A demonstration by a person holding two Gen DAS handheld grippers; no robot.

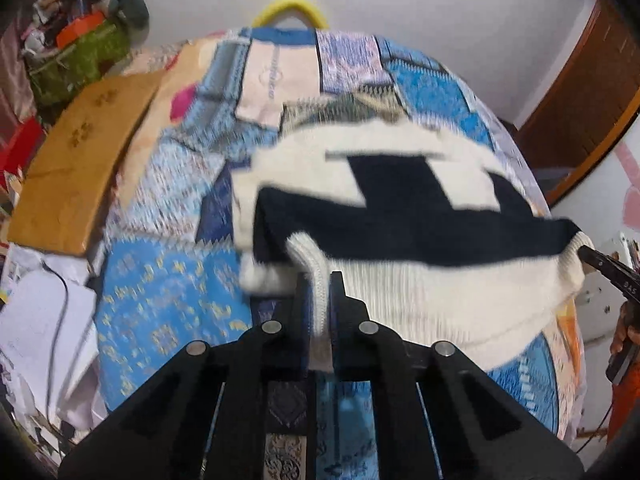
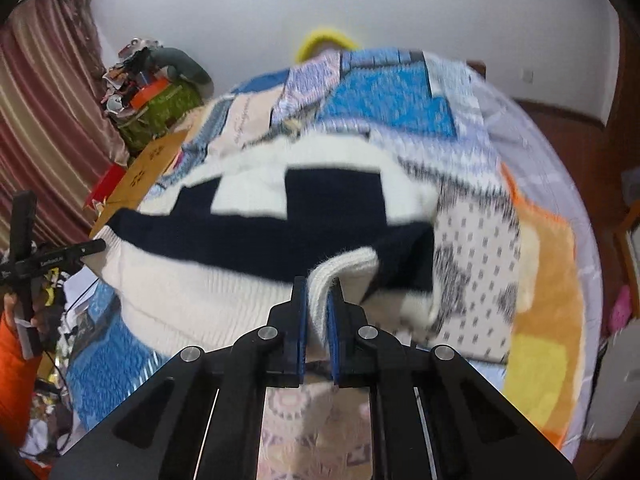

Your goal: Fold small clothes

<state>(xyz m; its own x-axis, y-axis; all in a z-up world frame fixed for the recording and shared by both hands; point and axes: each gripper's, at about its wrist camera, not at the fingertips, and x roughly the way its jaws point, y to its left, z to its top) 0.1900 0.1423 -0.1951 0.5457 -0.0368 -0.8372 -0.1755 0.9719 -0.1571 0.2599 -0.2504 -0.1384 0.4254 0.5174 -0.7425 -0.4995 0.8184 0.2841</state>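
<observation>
Patchwork bed (image 1: 168, 292), sweater hem (image 1: 320, 304) between both tongs (image 1: 320, 280)

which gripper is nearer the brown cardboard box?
Left. The left gripper holds the sweater on the side of the cardboard box; the right gripper holds its far end.

One knitted sweater (image 1: 400, 216), two grippers, left (image 1: 320, 280) and right (image 2: 319, 284), one patchwork bedspread (image 1: 168, 280), one cardboard box (image 1: 76, 160).
</observation>
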